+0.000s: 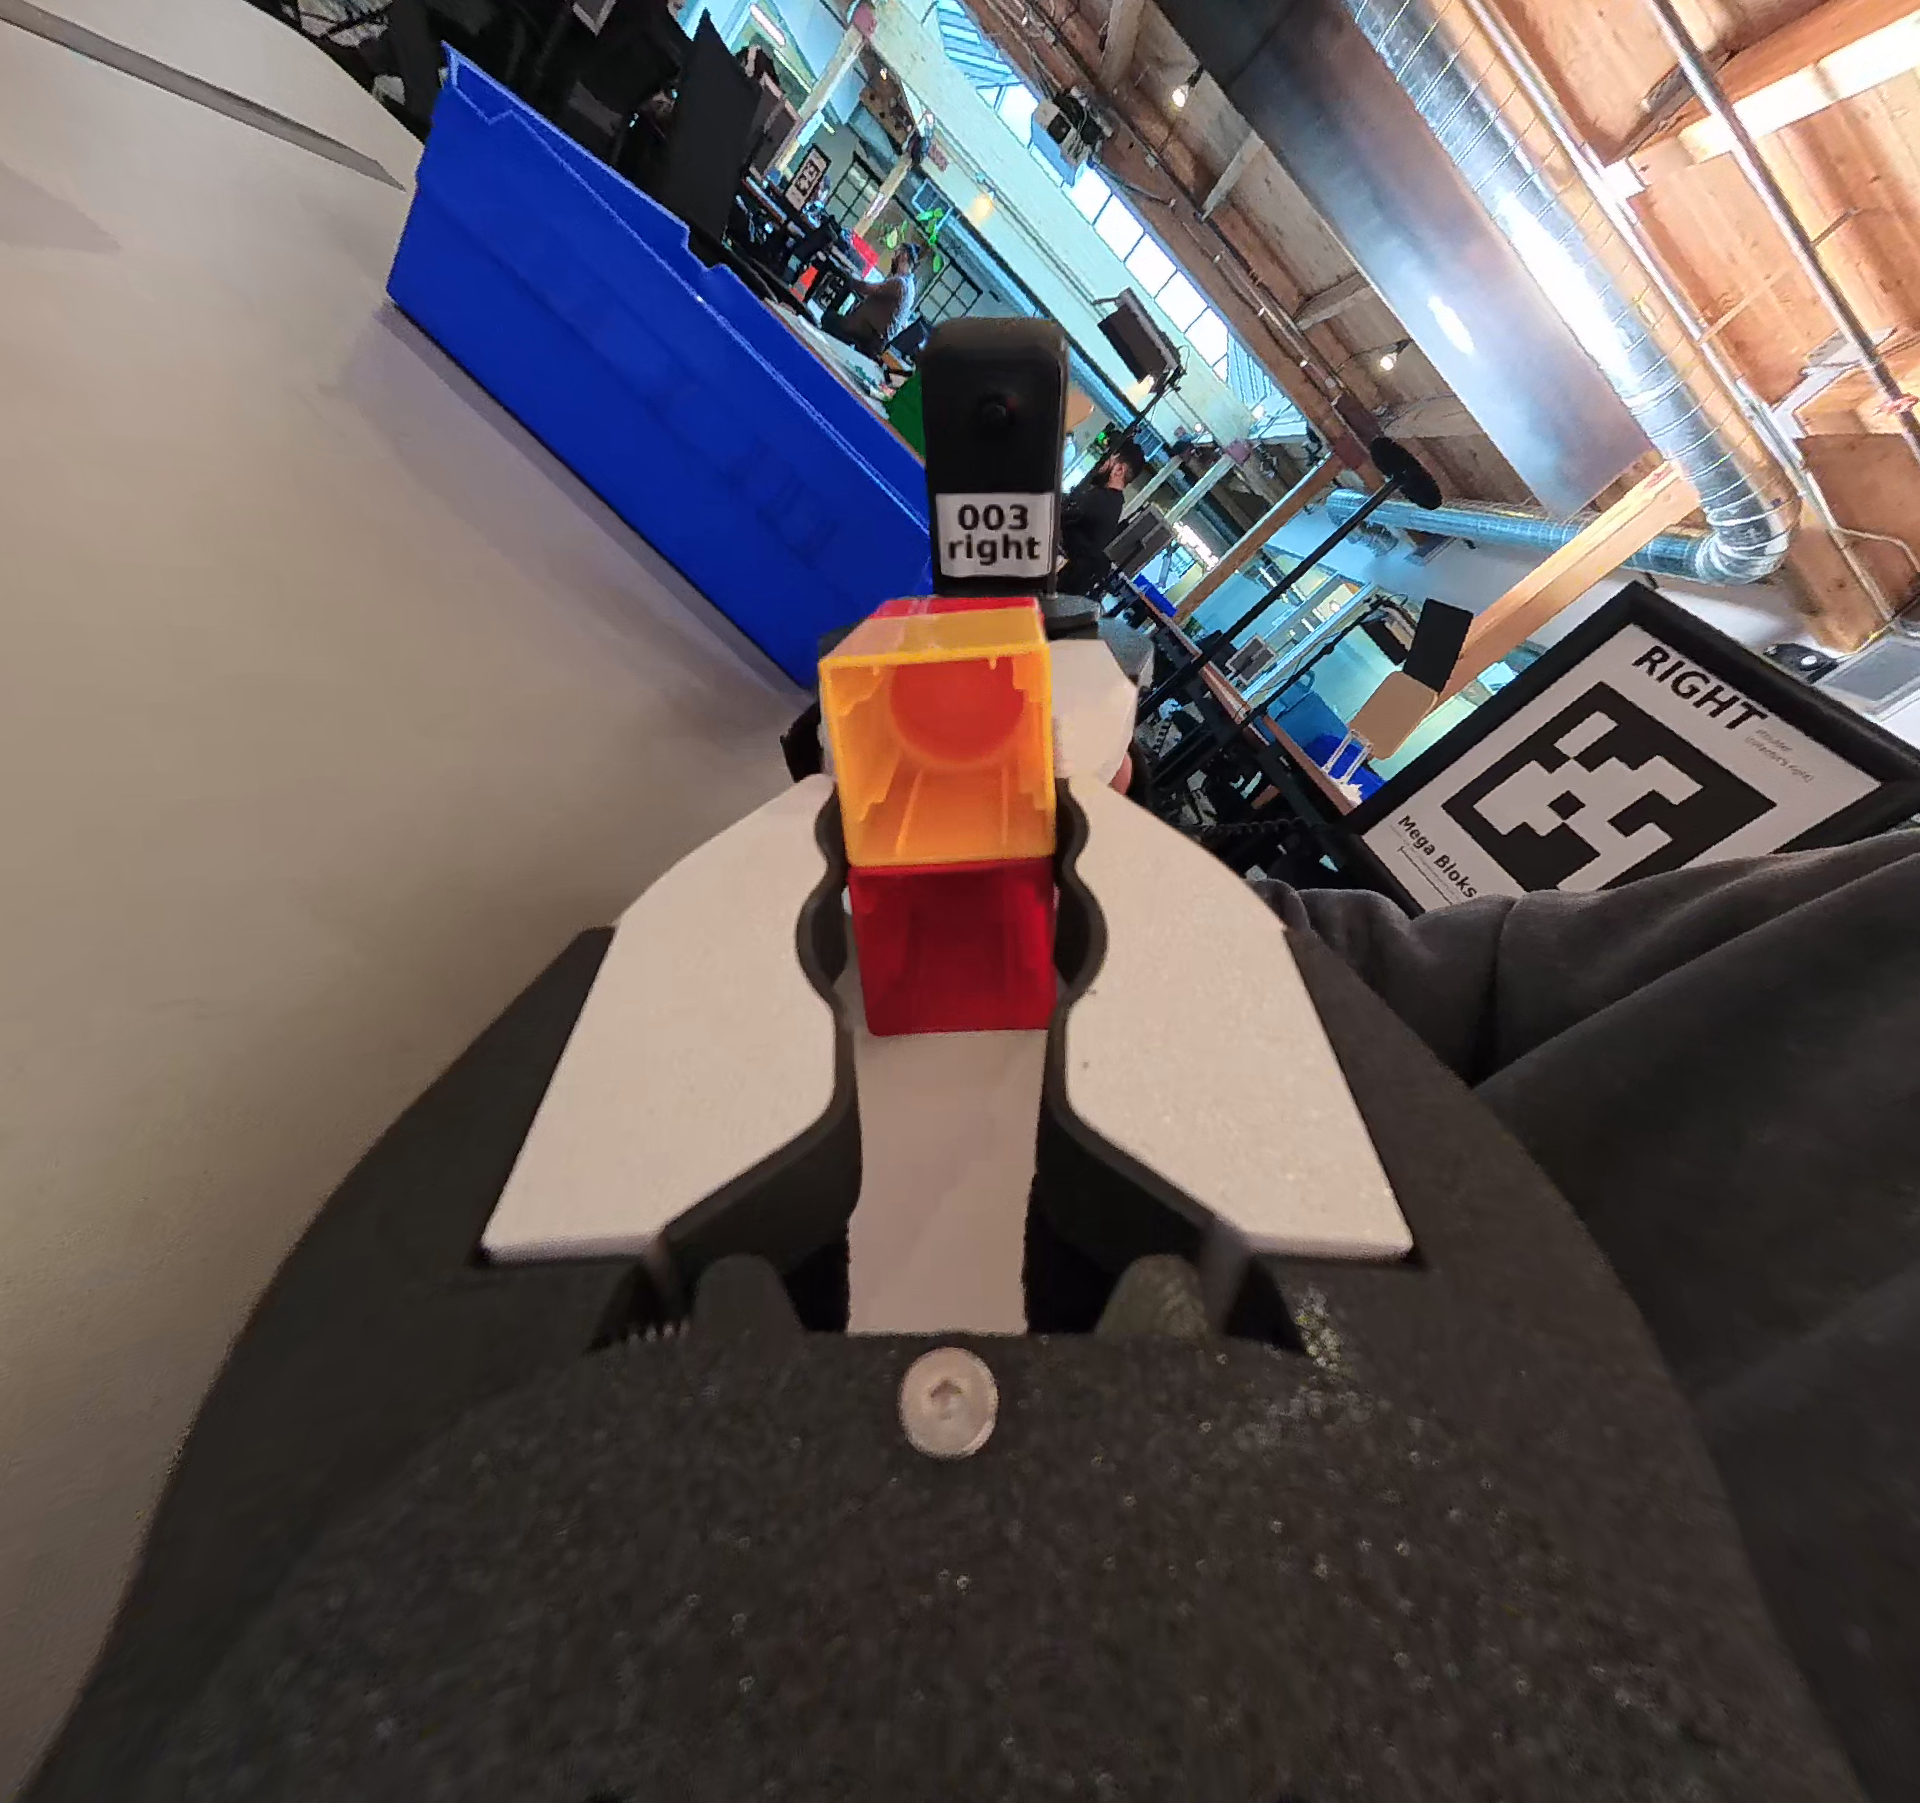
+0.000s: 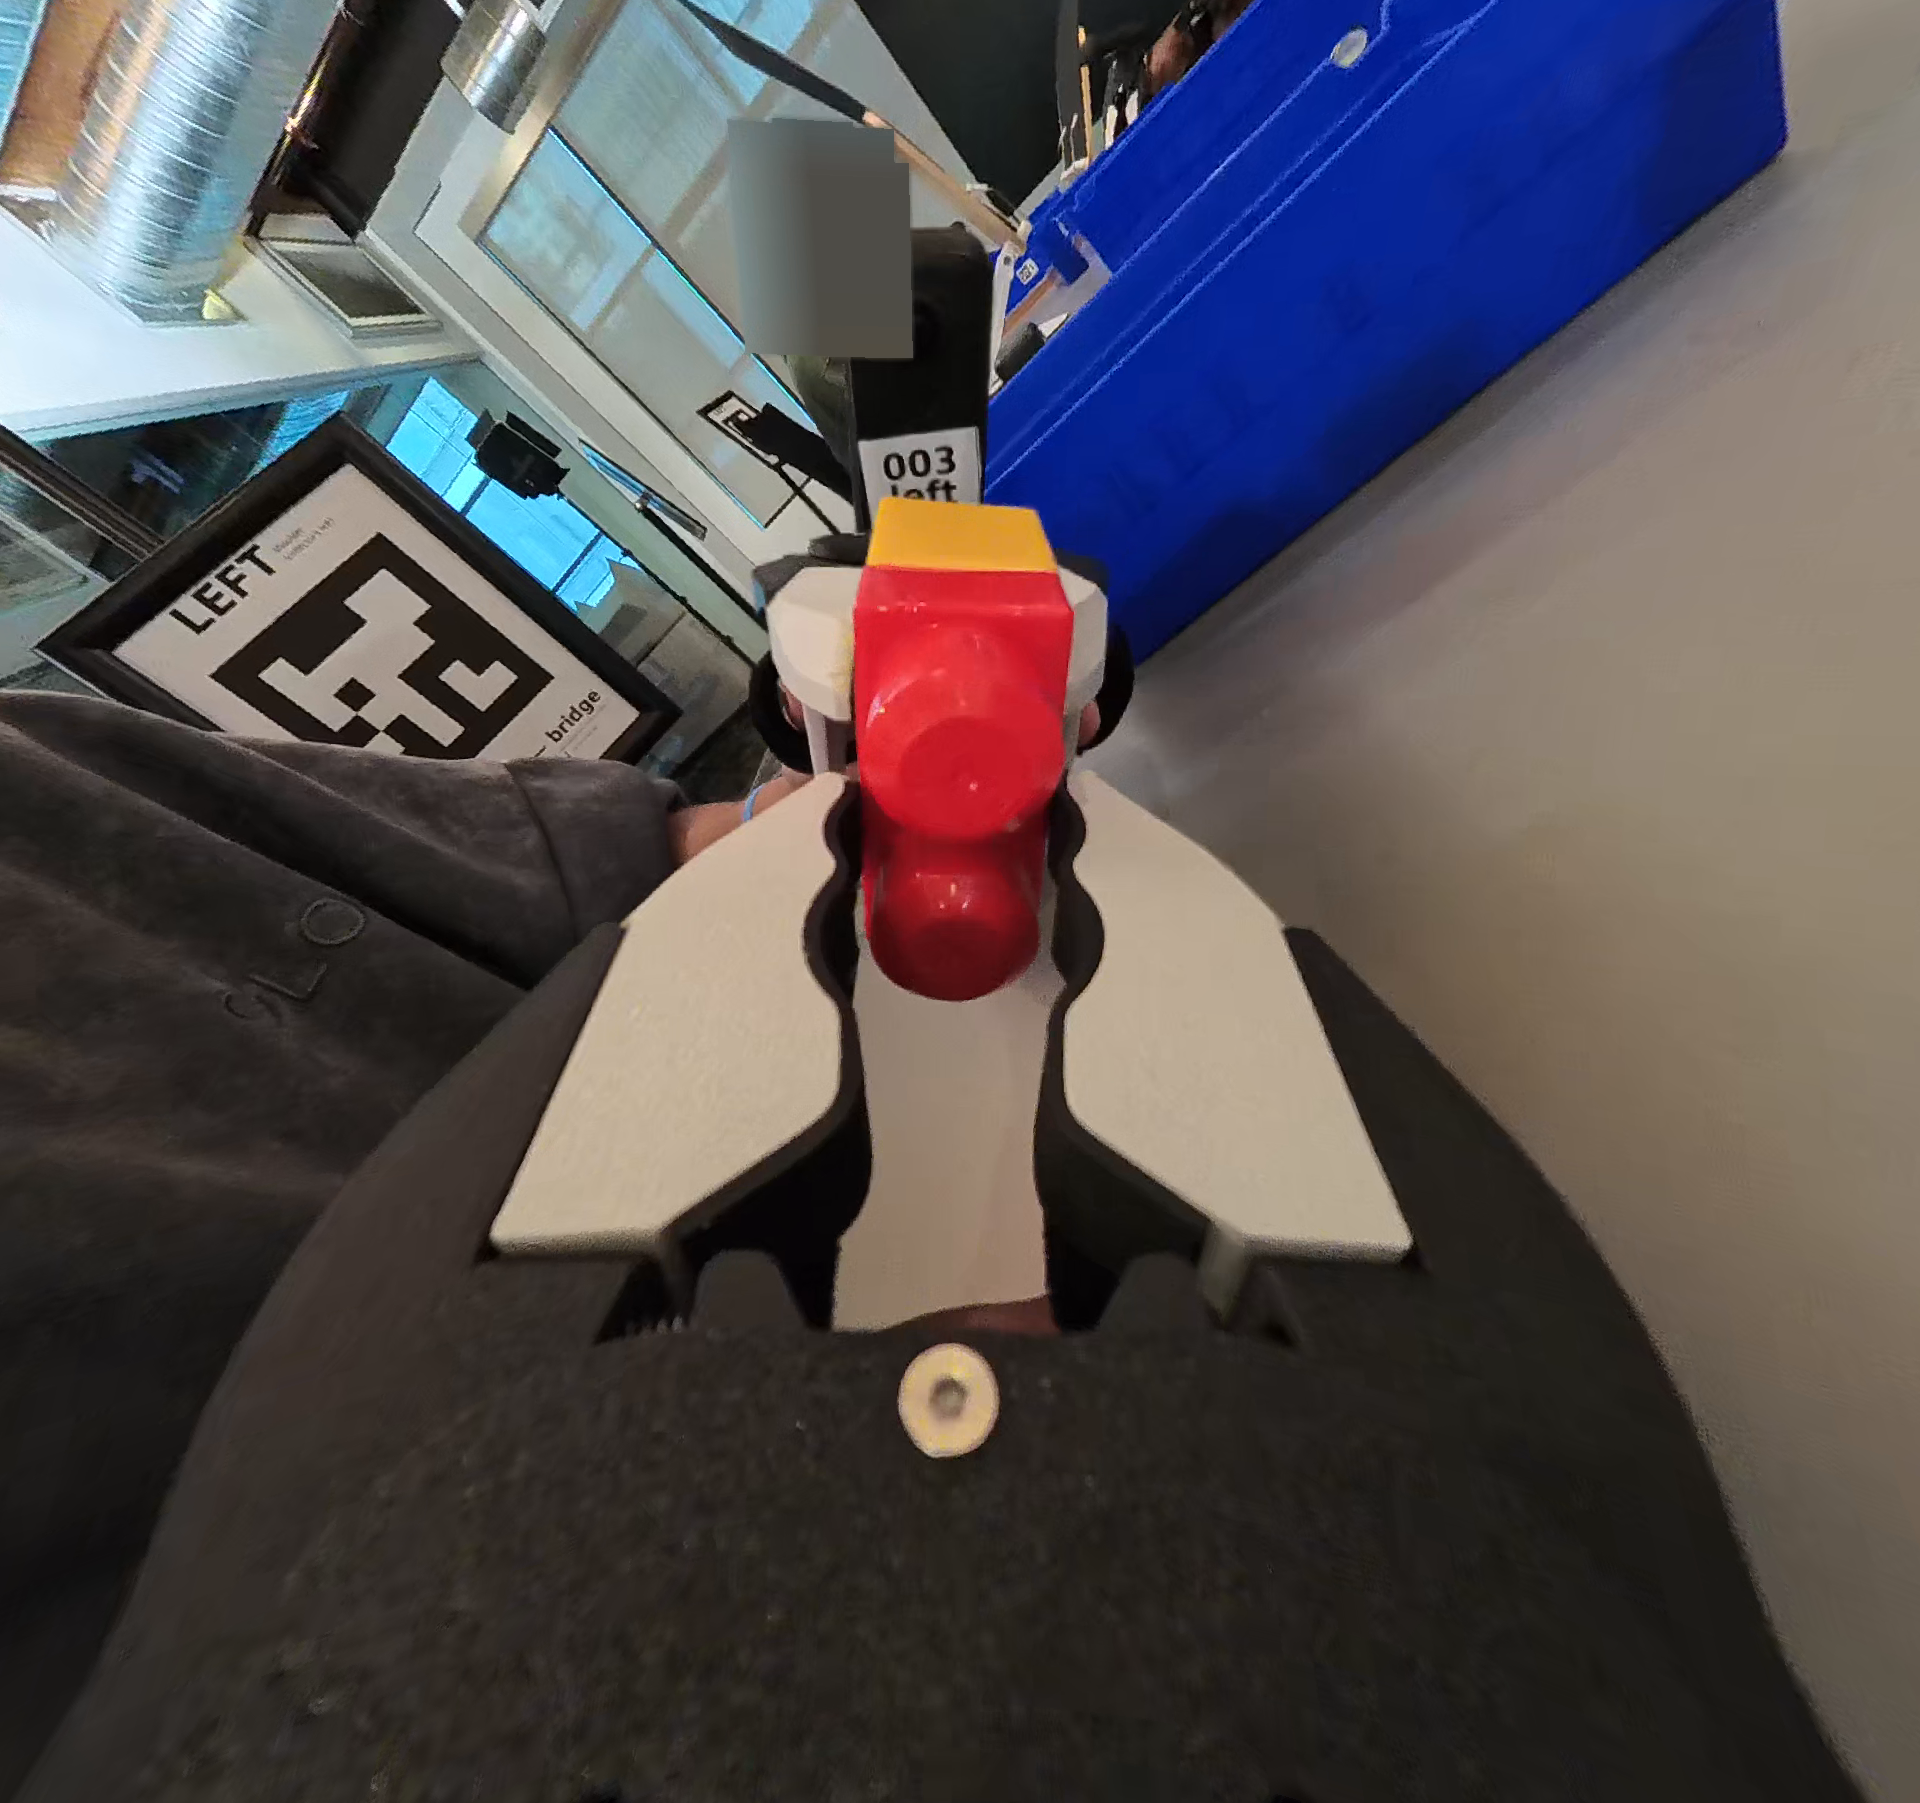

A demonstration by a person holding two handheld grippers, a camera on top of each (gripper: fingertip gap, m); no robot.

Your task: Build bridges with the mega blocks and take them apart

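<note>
My left gripper (image 1: 945, 880) is shut on a stack of mega blocks held sideways above the table. In the left wrist view I see the hollow undersides of a yellow block (image 1: 940, 756) and a red block (image 1: 951, 948) just below it. My right gripper (image 2: 951, 880) faces the left one and is shut on the other side of the stack. There a red block (image 2: 961, 714) points its two round studs at the camera, with the yellow block (image 2: 956, 538) behind its upper end. The opposite gripper's black camera mount shows behind the blocks in each view (image 1: 992, 444) (image 2: 920, 423).
A large blue bin (image 1: 644, 382) (image 2: 1403, 299) stands on the white table (image 1: 208, 610) (image 2: 1558, 818) beyond the grippers. A framed marker sign (image 1: 1621, 787) (image 2: 353, 652) stands near a person's dark sleeve (image 1: 1610, 1026) (image 2: 260, 870). Behind is an office space. Less than 4 cm separates the two grippers' tips.
</note>
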